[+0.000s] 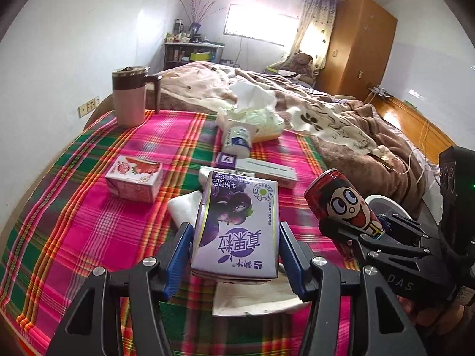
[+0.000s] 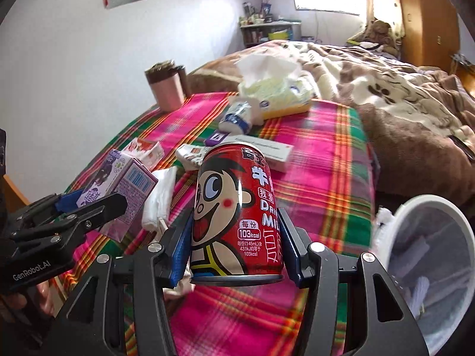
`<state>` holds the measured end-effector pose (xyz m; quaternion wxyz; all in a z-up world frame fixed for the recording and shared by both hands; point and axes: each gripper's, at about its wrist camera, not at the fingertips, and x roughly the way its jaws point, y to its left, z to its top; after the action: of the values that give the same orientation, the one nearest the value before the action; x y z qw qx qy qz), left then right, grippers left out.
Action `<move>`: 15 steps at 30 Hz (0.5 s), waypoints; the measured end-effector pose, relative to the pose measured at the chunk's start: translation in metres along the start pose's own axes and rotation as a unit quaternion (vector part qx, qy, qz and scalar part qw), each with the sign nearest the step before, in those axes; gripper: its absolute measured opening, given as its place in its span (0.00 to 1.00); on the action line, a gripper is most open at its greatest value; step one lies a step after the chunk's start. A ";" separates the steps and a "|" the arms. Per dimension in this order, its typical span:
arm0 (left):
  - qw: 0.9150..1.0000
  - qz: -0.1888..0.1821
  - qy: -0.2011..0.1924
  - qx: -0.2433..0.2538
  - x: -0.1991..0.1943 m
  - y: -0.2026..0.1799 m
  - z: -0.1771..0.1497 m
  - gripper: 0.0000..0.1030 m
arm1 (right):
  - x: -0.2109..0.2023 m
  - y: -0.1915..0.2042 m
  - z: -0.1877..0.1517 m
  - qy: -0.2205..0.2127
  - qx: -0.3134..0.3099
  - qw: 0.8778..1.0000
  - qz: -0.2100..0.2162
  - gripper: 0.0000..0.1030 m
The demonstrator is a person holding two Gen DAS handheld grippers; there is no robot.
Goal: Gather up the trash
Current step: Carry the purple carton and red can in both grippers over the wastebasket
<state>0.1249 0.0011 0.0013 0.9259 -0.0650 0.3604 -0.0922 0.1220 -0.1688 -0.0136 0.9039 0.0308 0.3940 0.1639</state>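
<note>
Plaid tablecloth point(image 1: 89, 222) crowded; left gripper point(image 1: 236, 249) clamps purple carton point(image 1: 237, 222), right gripper point(image 2: 234, 243) red can point(image 2: 234, 207).

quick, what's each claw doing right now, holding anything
left claw: closed on the purple milk carton
right claw: closed on the red milk can

A home bedroom is indicated: rumpled bed point(image 1: 341, 118) at right, wooden wardrobe point(image 1: 359, 47) far right, teddy bear point(image 1: 301, 62), curtained window point(image 1: 258, 23) on the far wall.
</note>
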 end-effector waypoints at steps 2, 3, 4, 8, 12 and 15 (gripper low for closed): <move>1.000 -0.008 -0.003 0.007 -0.003 -0.010 0.001 0.56 | -0.009 -0.006 -0.001 -0.008 0.006 1.000 -0.009 0.53; 1.000 -0.011 -0.005 0.010 -0.004 -0.015 0.001 0.56 | -0.014 -0.010 -0.002 -0.013 0.008 1.000 -0.013 0.53; 1.000 -0.018 -0.009 0.014 -0.007 -0.021 0.001 0.56 | -0.019 -0.014 -0.004 -0.016 0.011 1.000 -0.020 0.53; 0.999 -0.036 -0.016 0.033 -0.012 -0.044 0.002 0.56 | -0.042 -0.033 -0.010 -0.033 0.031 0.998 -0.043 0.53; 0.997 -0.051 -0.027 0.054 -0.018 -0.069 0.002 0.56 | -0.063 -0.051 -0.016 -0.051 0.047 0.995 -0.067 0.53; 0.995 -0.068 -0.030 0.064 -0.020 -0.086 0.003 0.56 | -0.079 -0.062 -0.021 -0.065 0.055 0.992 -0.090 0.53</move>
<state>0.1018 -0.0776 0.0331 0.9302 -0.0323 0.3206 -0.1756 0.0737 -0.2538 0.0156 0.9355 0.0552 0.3441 0.0579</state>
